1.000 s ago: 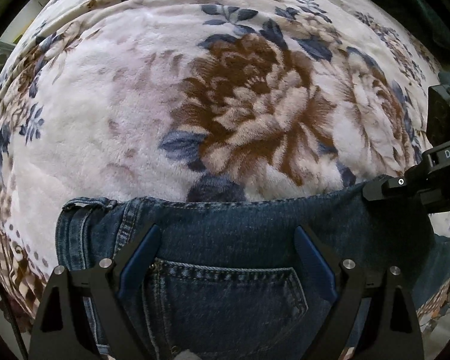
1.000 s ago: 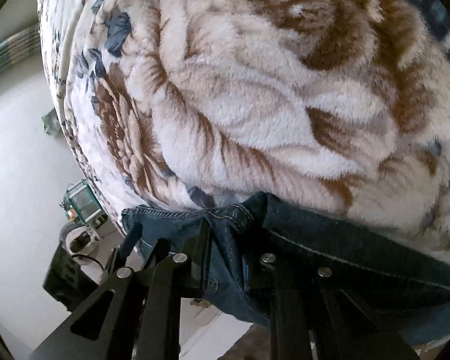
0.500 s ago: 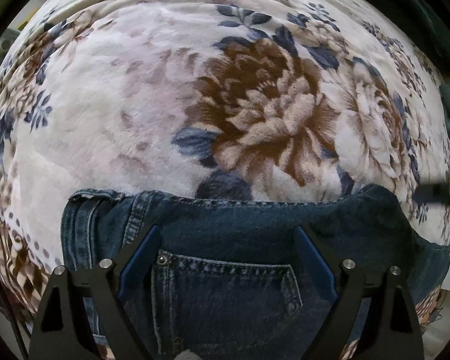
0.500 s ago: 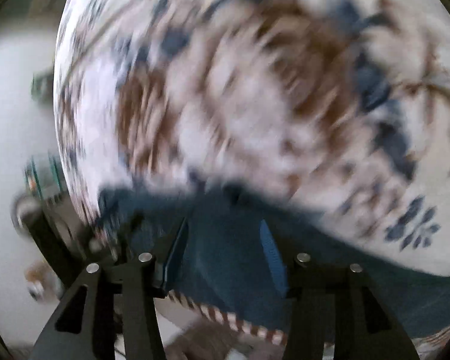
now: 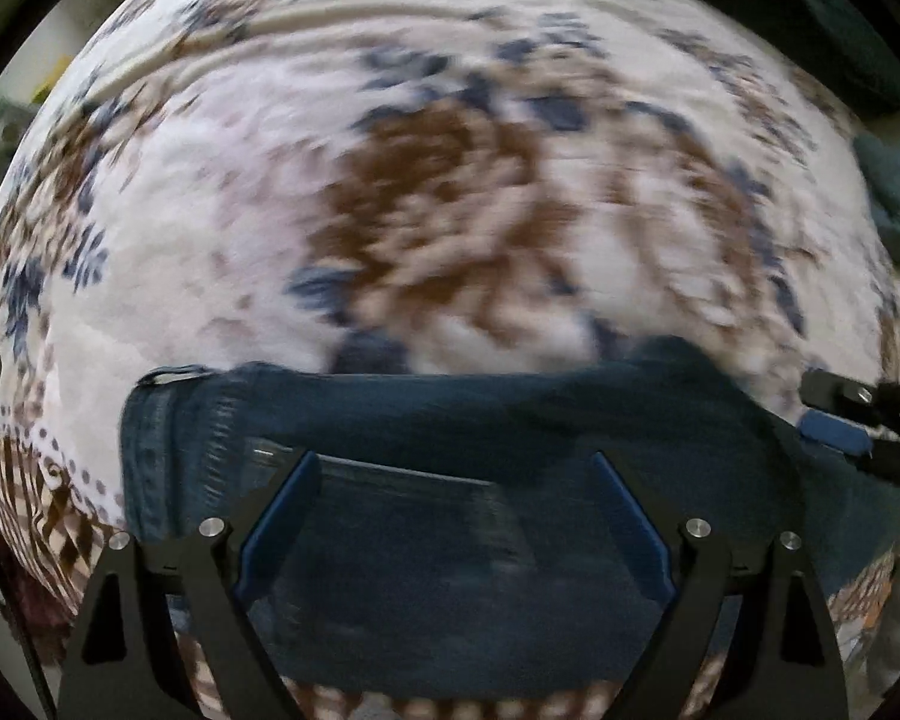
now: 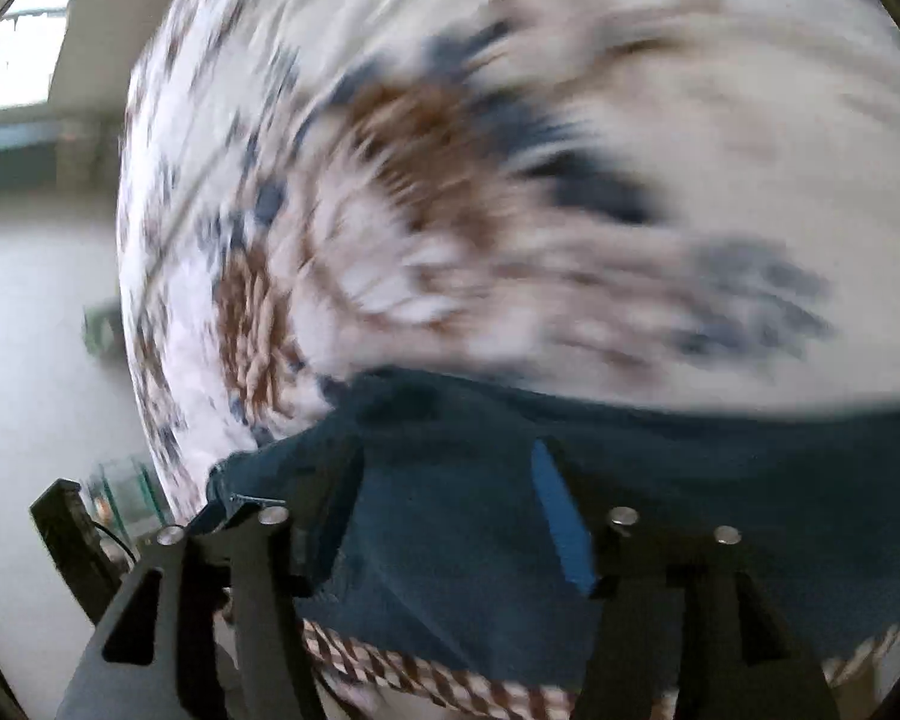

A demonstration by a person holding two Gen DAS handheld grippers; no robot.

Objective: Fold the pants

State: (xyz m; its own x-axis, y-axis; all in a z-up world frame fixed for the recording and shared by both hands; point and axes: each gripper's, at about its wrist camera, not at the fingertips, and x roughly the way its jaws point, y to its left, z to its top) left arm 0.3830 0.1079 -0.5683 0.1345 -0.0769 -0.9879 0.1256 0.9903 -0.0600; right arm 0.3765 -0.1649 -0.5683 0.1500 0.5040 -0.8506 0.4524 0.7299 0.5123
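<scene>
Having let go of the jeans [image 6: 450, 540], right gripper [image 6: 450, 516] now spread like left gripper [image 5: 450, 516].

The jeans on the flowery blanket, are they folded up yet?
Nearly, it seems. Done: the jeans lie as one short, wide bundle on the floral blanket, with no long legs trailing. In hand: nothing, since the left gripper and right gripper both hover over the denim with jaws wide apart. Left: maybe a last fold or some smoothing, though the blur hides the details.

Denim pants [image 5: 450, 420], plush floral blanket [image 5: 210, 228]
</scene>
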